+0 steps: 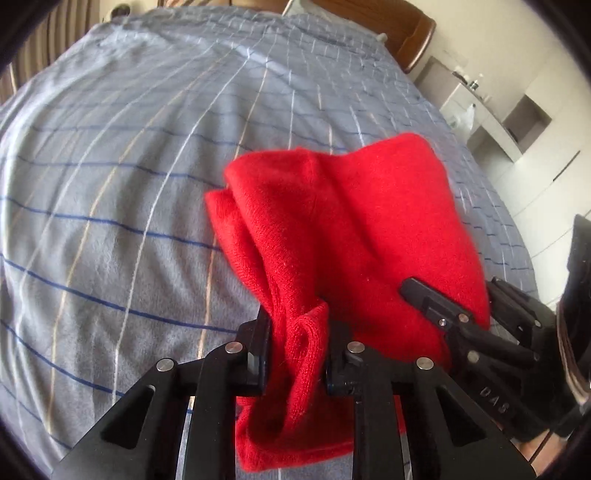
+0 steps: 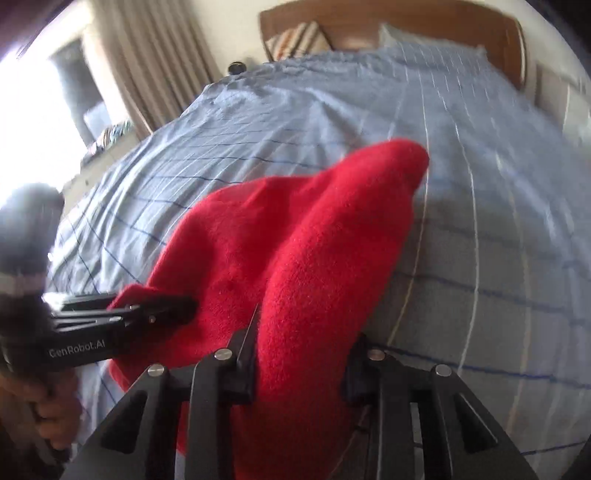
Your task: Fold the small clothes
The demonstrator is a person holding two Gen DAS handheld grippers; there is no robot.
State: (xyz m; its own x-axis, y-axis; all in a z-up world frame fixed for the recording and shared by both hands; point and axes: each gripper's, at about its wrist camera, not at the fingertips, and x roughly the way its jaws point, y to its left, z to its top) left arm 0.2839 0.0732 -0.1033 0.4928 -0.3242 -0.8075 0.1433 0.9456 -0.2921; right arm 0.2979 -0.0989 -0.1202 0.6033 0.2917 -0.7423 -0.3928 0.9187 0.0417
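A small red knit garment (image 1: 332,221) hangs bunched over a blue-grey checked bedspread (image 1: 110,184). My left gripper (image 1: 299,347) is shut on a fold of its near edge. My right gripper (image 1: 450,306) comes in from the right and is clamped on the garment's right edge. In the right wrist view the red garment (image 2: 295,258) fills the middle, pinched between my right gripper's jaws (image 2: 303,369); the left gripper (image 2: 155,308) grips its left corner. Both hold the cloth lifted off the bed.
The bedspread (image 2: 480,221) covers the whole bed. A wooden headboard (image 2: 406,26) and striped pillow (image 2: 295,40) lie at the far end. Curtains (image 2: 147,55) and a bright window stand to the left; white cabinets (image 1: 517,122) to the right.
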